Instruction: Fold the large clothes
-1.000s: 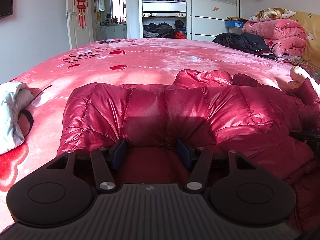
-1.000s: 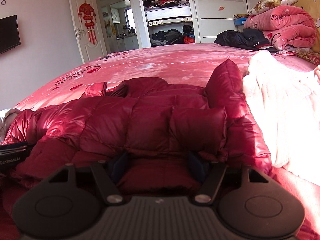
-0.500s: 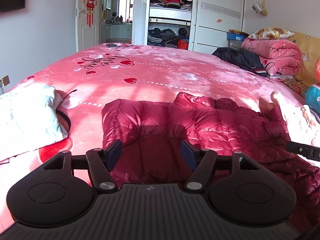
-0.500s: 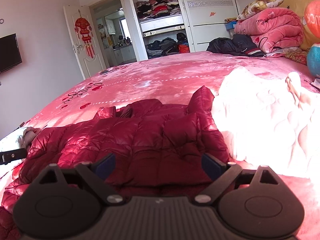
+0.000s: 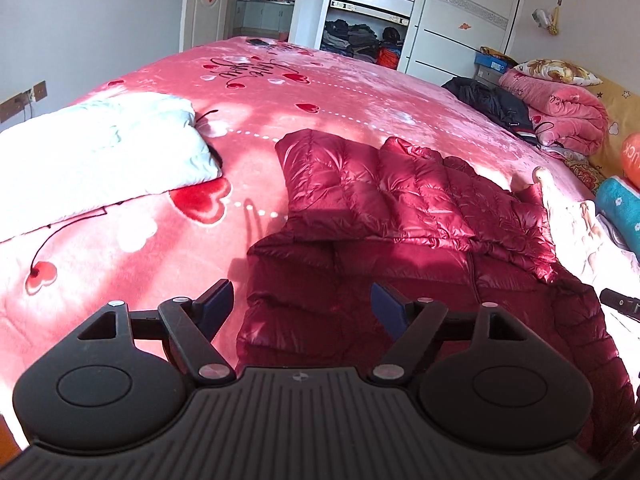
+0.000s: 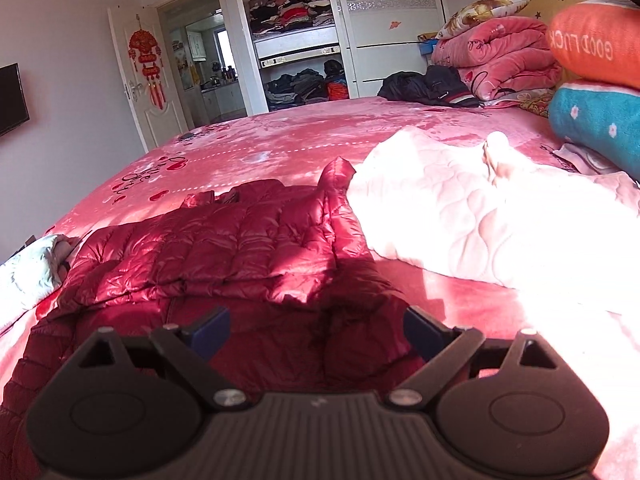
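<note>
Pulled up and back from the red down jacket (image 5: 400, 208) since a second ago, when both sets of pads sat at its near fold; jaws on both just been opening, nothing between them now. Left gripper (image 5: 302, 306) spread wide above the jacket's shadowed near-left edge; right gripper (image 6: 316, 330) equally wide over its near-right part.

Nearest, the lower half of the jacket, dark in shadow. Beyond it, the folded-over layer lying slack and puffy, one corner standing up at the far right. Likely trouble: slippery, springy quilting creeping open once released, or a stray finger catching that raised corner on the next pass and dragging the fold apart.

Tight on the right, with a pale quilted blanket (image 6: 460, 216) touching the jacket's edge. Left, a white folded garment (image 5: 100, 148) near but apart. Farther off, a broad bare stretch of pink bedspread (image 5: 320, 92) offering open room, then piled bedding (image 5: 560, 112) at the far right.
</note>
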Tool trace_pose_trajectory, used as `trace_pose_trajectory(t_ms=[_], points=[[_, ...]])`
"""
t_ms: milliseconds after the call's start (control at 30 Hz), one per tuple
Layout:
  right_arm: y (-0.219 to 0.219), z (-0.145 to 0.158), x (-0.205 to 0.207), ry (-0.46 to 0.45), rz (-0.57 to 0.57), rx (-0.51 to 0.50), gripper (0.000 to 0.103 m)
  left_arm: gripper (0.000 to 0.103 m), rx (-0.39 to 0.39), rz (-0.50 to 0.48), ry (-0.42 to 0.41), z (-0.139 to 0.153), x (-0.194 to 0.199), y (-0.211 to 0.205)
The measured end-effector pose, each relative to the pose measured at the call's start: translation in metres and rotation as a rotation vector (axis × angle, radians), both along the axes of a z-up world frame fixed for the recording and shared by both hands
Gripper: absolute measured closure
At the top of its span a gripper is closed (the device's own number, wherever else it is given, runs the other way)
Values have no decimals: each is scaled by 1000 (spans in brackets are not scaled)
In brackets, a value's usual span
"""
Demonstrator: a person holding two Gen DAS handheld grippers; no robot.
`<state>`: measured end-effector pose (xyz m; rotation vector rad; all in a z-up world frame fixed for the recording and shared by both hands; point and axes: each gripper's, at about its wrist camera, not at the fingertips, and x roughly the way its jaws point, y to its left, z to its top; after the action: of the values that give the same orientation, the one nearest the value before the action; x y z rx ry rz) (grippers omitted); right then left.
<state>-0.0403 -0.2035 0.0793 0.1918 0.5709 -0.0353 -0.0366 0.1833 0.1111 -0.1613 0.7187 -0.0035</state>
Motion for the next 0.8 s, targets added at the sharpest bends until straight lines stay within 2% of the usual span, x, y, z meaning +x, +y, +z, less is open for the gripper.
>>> trace_pose_trajectory(t_ms=[333, 533, 700, 800], points=[[-12, 4, -53, 37, -75, -4, 10, 8, -23, 9, 82, -5, -34, 2], [-32, 5, -77, 82, -117, 100, 10, 8, -20, -4, 129, -14, -46, 0], [-47, 2, -88, 188, -92, 161, 10, 8, -55, -4, 179, -20, -46, 3], [-55, -4, -94, 258, -99, 178, 10, 8, -43, -5, 190, -23, -52, 0]])
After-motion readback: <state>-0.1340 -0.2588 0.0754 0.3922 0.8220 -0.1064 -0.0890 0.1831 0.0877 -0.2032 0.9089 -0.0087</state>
